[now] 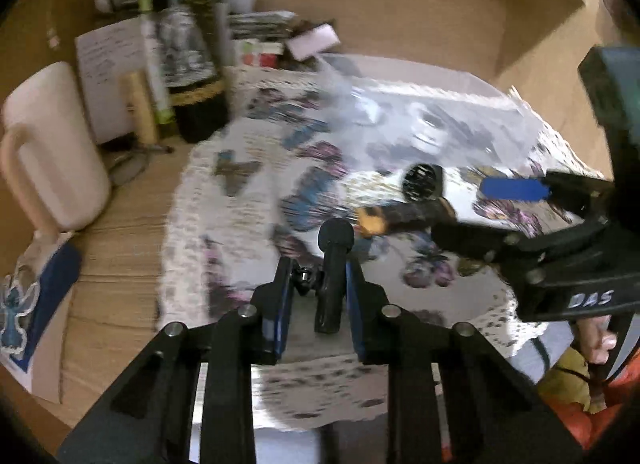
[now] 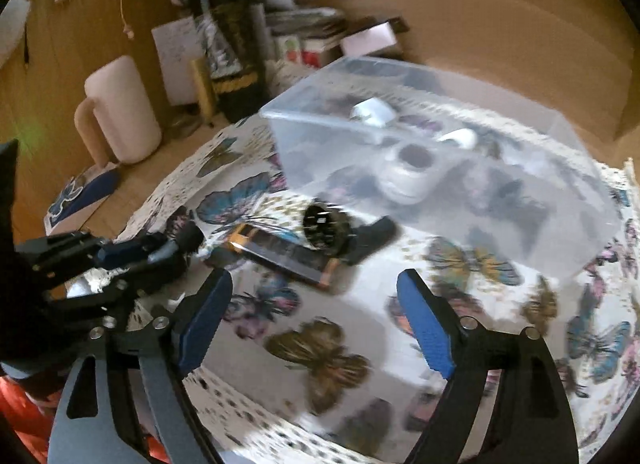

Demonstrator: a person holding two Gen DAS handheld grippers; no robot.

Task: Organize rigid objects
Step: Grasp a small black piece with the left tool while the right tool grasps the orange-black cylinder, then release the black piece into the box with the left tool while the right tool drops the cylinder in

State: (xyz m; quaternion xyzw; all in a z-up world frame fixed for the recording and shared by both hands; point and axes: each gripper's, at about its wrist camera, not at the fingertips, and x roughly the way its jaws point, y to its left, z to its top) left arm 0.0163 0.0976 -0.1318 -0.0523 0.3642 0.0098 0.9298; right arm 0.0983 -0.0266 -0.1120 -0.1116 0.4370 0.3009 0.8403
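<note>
We have the left gripper (image 1: pixel 316 296) closed on a small black cylindrical microphone-like object (image 1: pixel 334 272), pinched between the blue pads so it can be carried off the butterfly-print tablecloth (image 2: pixel 320 344). It stands roughly upright in the jaws, rounded head up and away from the camera, long axis running along the fingers. There's a small metal fitting beside it in the grip; we can't tell what it is.

The right gripper (image 2: pixel 316 324) hangs wide open and empty above the cloth, likely set to take the next piece. Just ahead of it lie a flat black-and-orange rectangular device (image 2: pixel 284 256), long axis diagonal, and a black round-headed hair-dryer-shaped item (image 2: pixel 340 230), grille facing the camera, touching or overlapping the flat one.

Behind them sits the clear plastic storage bin (image 2: pixel 440 168), already holding white items, probably the drop-off. A cream handled jug (image 2: pixel 120 112) and a dark bottle (image 2: pixel 232 48) stand off the cloth at the back left.
</note>
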